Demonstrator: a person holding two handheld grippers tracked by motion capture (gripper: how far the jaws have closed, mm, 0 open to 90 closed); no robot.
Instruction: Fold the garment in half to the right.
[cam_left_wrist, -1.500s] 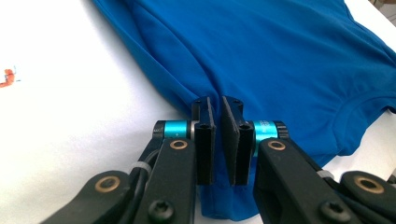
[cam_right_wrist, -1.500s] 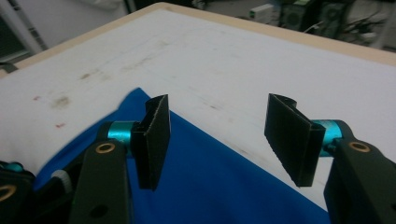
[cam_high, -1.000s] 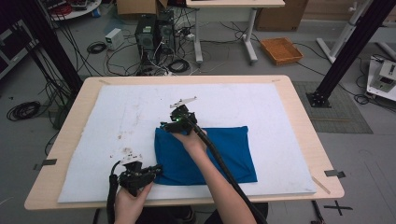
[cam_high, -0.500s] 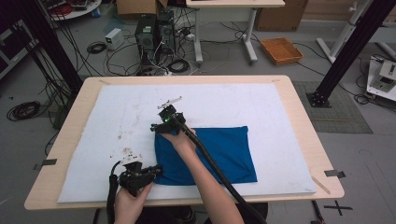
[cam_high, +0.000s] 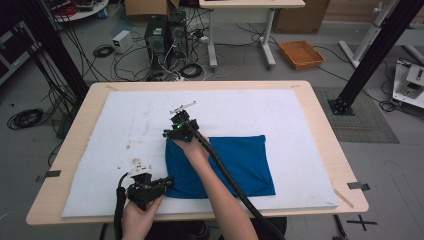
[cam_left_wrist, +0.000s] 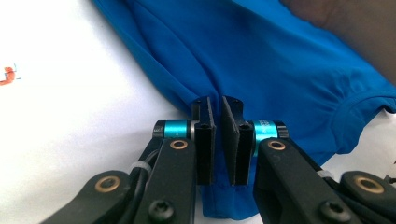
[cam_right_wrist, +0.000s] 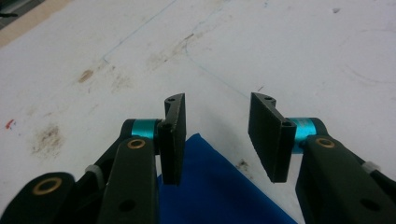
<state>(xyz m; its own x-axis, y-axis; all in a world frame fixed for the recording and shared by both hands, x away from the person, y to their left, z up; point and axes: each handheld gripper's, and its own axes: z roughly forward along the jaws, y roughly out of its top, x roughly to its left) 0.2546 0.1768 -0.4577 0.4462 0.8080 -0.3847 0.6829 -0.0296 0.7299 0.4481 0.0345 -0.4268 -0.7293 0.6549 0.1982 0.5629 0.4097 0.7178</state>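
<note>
A blue cloth (cam_high: 235, 160) lies folded on the white mat (cam_high: 300, 115). My left gripper (cam_high: 167, 182) is at the cloth's near left corner. In the left gripper view its jaws (cam_left_wrist: 216, 105) are shut on a pinched fold of the cloth (cam_left_wrist: 280, 60). My right gripper (cam_high: 174, 129) is at the cloth's far left corner, the forearm lying across the fabric. In the right gripper view its jaws (cam_right_wrist: 217, 105) stand apart and have just been closing. The cloth's pointed corner (cam_right_wrist: 210, 186) lies low between them, and the pads do not press on it.
The mat covers most of a wooden table (cam_high: 325, 130) and has brown stains (cam_high: 135, 161) left of the cloth. Behind the table the floor holds computer towers (cam_high: 162, 32), cables, an orange tray (cam_high: 301, 53) and black frame posts.
My right gripper has shifted a little left to the cloth's far left corner, and its jaws are narrower. The left gripper has stayed in place.
</note>
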